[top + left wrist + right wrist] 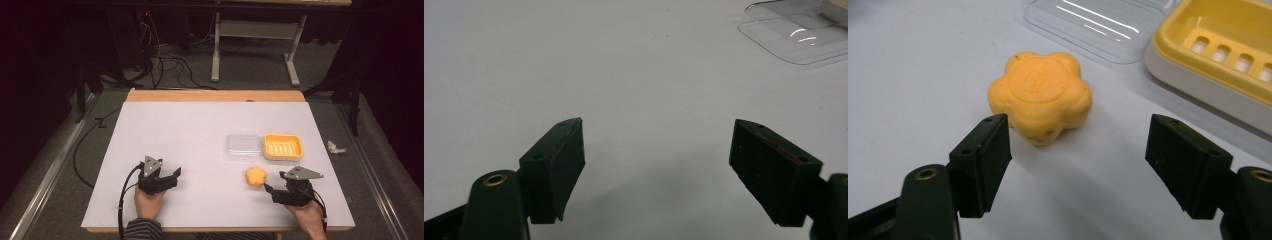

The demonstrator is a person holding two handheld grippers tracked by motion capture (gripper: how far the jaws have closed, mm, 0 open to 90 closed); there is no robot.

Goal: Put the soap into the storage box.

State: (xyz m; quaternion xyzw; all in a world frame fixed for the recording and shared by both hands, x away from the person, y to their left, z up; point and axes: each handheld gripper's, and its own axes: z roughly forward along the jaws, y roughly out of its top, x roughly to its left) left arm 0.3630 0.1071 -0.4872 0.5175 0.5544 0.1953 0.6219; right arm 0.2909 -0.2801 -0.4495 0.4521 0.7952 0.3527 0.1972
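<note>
While the soap (1040,95) is sitting alone on the white table (190,150), just in front of the clear lid (243,146) and yellow dish (283,147), the right claw (1078,165) is lining up w/ it, probably to grab it. Jaws are spread wide, holding nothing; soap is just ahead, not btwn them yet. Left claw (656,167) is also gaping, resting over bare table, well apart from everything.

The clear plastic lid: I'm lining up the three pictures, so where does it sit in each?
High view: clear lid right of centre, beside the yellow soap dish.
Left gripper view: top right corner, far beyond the open jaws.
Right gripper view: top centre, behind the orange flower-shaped soap.
Shared landmark: the white tabletop.
</note>
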